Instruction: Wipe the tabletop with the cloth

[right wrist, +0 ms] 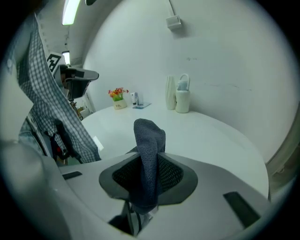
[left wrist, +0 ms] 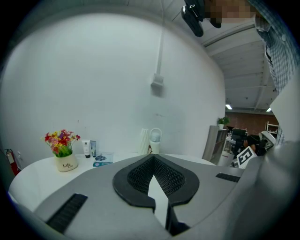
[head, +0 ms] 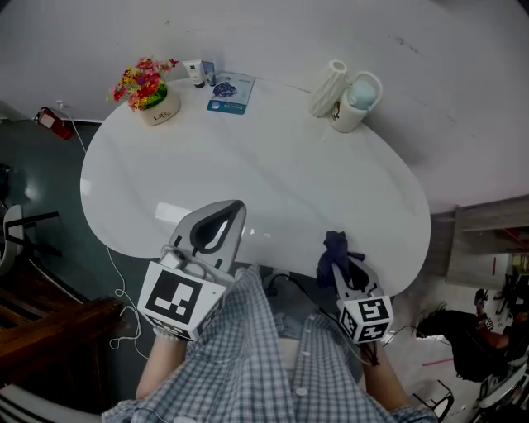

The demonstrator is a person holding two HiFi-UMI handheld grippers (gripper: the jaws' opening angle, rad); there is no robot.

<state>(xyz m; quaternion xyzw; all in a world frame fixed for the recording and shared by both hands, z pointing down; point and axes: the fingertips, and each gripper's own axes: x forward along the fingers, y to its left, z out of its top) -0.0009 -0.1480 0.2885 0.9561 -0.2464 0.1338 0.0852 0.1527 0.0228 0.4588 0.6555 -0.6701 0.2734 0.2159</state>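
Table (head: 248,173) ahead of you, far edge by wall (head: 331,33); flower pot (head: 154,92) on it far left; tube (head: 195,74), then packet (head: 231,93) just right of pot; vase (head: 327,87) and mug (head: 357,104) side by side far right; your left gripper (head: 234,206) over near edge, left; your right gripper (head: 343,268) over near edge, right, cloth (right wrist: 149,140) between its jaws.

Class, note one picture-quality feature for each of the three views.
Head view: dim, with pale glare on the tabletop. Left gripper view: strong fisheye curving and black corners. Right gripper view: same fisheye; a ceiling light flares top left, while the cloth looks sharp.
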